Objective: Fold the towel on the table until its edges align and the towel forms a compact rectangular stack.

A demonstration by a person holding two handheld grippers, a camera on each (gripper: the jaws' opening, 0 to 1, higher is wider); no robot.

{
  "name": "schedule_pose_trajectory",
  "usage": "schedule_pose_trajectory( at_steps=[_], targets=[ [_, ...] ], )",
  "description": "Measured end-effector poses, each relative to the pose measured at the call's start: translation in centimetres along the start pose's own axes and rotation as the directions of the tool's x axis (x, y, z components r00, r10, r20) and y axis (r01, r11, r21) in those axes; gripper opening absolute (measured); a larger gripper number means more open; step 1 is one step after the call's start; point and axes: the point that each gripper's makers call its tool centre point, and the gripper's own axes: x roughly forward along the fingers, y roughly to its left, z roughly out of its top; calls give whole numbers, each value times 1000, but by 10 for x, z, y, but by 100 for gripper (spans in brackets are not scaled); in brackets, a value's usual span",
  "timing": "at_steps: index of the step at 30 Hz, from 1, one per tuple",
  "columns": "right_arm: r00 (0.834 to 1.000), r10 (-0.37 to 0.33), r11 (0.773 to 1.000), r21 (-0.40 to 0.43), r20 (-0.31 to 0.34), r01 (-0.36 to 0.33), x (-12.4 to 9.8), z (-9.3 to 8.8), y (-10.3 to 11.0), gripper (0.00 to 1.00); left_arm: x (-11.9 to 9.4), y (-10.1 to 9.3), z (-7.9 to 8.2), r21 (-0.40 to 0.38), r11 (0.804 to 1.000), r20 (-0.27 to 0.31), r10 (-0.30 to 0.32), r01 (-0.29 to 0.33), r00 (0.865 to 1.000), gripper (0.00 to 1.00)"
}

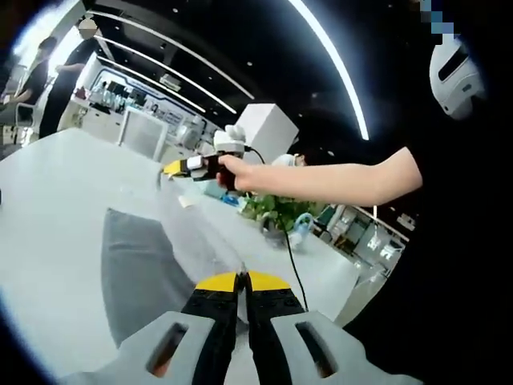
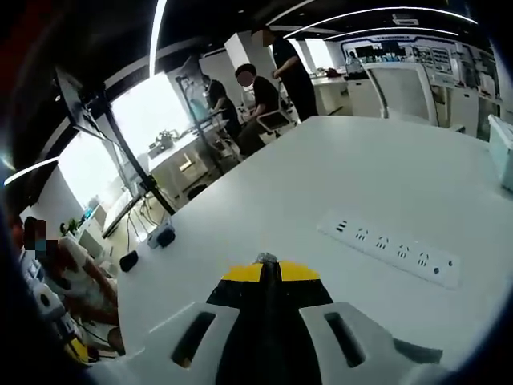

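The grey towel is lifted off the white table, with its top edge stretched between the two grippers. In the left gripper view my left gripper is shut, its yellow tips pinching the near end of that edge. A person's hand holds my right gripper farther off, shut on the other corner. The lower part of the towel hangs down to the table. In the right gripper view my right gripper has its jaws together, and a grey scrap of the towel shows at the lower right.
A white power strip lies on the table ahead of the right gripper. A potted green plant and a bottle stand near the far table edge. People sit and stand at desks beyond the table.
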Motion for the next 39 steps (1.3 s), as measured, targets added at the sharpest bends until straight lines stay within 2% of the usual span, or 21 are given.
schedule_pose_trajectory(
  at_steps=[16, 24, 30, 39],
  targets=[
    [999, 1, 1000, 8, -51, -1, 23, -12, 3, 2, -2, 14, -12, 34, 999, -58, 37, -35, 998, 3],
    [997, 10, 1000, 20, -70, -9, 31, -18, 3, 2, -6, 23, -17, 15, 998, -65, 58, -57, 996, 3],
    [996, 28, 997, 70, -79, -22, 41, -21, 5, 2, -10, 28, -19, -2, 998, -71, 70, -70, 995, 3],
    [993, 35, 998, 65, -114, -28, 53, -29, 8, 2, -14, 41, -30, -27, 995, -94, 98, -101, 991, 3]
  ],
)
